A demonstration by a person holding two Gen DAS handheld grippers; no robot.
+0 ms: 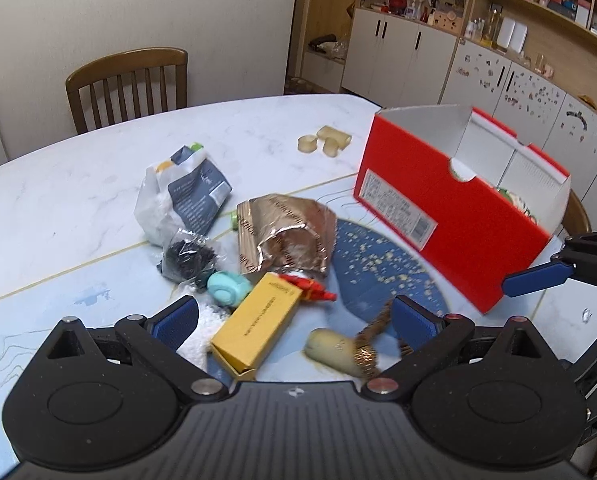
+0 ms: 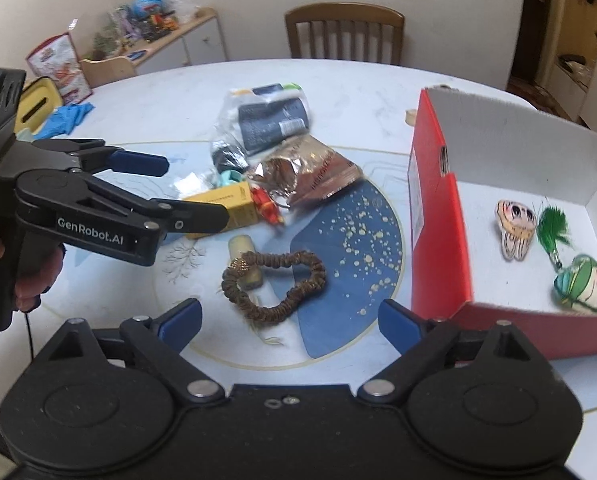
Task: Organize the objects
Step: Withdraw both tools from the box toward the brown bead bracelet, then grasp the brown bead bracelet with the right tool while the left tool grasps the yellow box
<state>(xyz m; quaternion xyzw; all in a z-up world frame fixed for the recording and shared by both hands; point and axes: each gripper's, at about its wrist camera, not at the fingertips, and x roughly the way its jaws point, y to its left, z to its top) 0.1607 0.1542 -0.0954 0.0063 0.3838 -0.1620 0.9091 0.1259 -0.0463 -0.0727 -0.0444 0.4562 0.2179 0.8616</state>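
Note:
My left gripper (image 1: 294, 320) is open and empty above a yellow box (image 1: 256, 330); it also shows in the right wrist view (image 2: 190, 188). My right gripper (image 2: 290, 316) is open and empty just in front of a brown scrunchie (image 2: 274, 286) that lies over a cream cork-like cylinder (image 2: 244, 258). The open red shoebox (image 2: 434, 216) stands to the right and holds a painted tooth charm (image 2: 514, 230), a green tassel (image 2: 552, 228) and a green fabric charm (image 2: 582, 284). A foil bag (image 1: 286, 236), a teal round item (image 1: 228, 288) and a red wrapper (image 1: 310, 290) lie near the yellow box.
A white bag with a dark pouch (image 1: 186, 200) and a black mesh bundle (image 1: 188, 260) lie farther left. Beige tape rolls (image 1: 324, 140) sit at the back. Blue gloves (image 2: 64, 120) lie at the table's left edge. A wooden chair (image 1: 128, 88) stands behind the table (image 1: 58, 200).

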